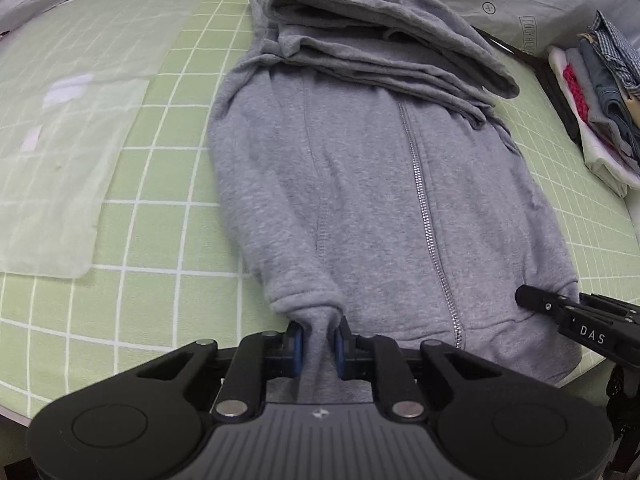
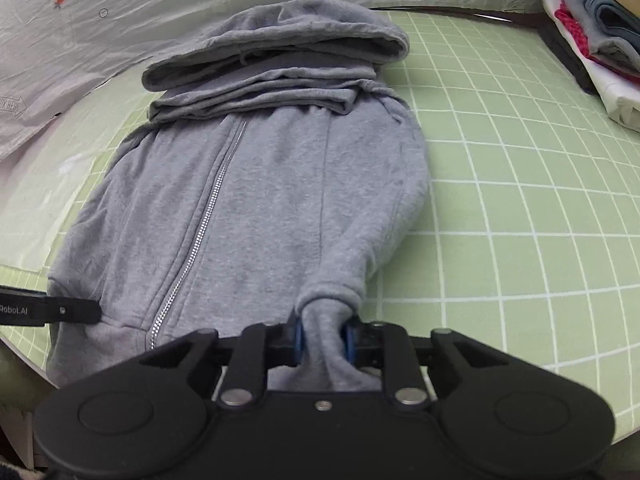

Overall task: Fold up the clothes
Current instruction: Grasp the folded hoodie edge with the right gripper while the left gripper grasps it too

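**Both grippers clamp the hem corners of a grey hoodie on a green grid mat**

The grey zip hoodie [image 1: 360, 184] lies front up in the middle of the green grid mat [image 1: 168, 216], its sleeves folded across the chest and its hood [image 1: 384, 20] laid flat at the far end. The silver zipper [image 1: 424, 208] runs down its middle to the near hem.

The left gripper [image 1: 319, 346] has its 2 blue-padded jaws clenched on a bunched fold of the hoodie's hem at its left near corner. The right gripper [image 2: 323, 340] is clenched the same way on the hem's right near corner. Each gripper's black finger shows in the other's view, touching the hem edge: the right gripper [image 1: 560, 312] at the hoodie's right, the left gripper [image 2: 60, 311] at its left.

A translucent plastic sheet [image 1: 60, 152] lies flat on the mat to the left of the hoodie, apart from it. To the right of the hoodie, near the mat's far right edge, sits a stack of folded clothes [image 1: 596, 100] in white, pink, blue and checked fabric, well apart from it. Nothing lies on top of the hoodie.

Beyond the hood, a pale crinkled printed cloth [image 2: 120, 12] with small carrot and arrow motifs covers the background behind the mat.
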`<state>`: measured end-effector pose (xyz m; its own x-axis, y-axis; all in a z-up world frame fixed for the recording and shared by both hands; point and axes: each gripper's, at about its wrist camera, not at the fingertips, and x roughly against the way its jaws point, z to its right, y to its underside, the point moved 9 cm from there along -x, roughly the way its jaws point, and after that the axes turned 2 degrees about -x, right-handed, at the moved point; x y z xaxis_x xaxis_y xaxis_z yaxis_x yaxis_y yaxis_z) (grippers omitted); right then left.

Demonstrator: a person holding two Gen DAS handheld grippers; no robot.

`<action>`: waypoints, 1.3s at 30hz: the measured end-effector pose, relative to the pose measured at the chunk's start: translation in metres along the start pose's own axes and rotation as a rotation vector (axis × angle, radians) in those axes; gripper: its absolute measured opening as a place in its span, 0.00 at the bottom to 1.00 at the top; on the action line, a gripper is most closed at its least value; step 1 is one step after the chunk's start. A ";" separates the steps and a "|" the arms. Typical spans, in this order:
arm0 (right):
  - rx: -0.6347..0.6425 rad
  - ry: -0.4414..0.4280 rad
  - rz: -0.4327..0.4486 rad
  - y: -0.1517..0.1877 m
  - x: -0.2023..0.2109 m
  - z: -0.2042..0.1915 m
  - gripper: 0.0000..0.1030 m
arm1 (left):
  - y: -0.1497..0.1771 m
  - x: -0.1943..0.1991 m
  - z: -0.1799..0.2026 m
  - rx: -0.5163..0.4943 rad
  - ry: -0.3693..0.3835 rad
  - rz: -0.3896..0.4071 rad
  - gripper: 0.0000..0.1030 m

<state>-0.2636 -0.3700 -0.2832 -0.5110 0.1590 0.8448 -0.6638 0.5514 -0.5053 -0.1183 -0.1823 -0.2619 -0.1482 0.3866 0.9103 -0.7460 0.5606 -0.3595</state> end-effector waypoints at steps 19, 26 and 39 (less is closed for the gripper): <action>-0.290 -0.185 0.234 -0.161 0.021 0.021 0.19 | -0.170 0.063 0.003 0.097 0.133 0.317 0.15; -0.340 -0.195 0.280 -0.224 -0.006 0.031 0.19 | -0.242 0.047 -0.014 0.158 0.185 0.362 0.15; -0.404 -0.154 0.100 -0.226 -0.081 0.047 0.56 | -0.248 -0.025 -0.043 0.290 0.171 0.153 0.57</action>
<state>-0.0985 -0.5460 -0.2456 -0.6574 0.1205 0.7438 -0.3558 0.8205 -0.4474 0.0989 -0.2996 -0.2043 -0.1799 0.5804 0.7942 -0.8804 0.2651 -0.3932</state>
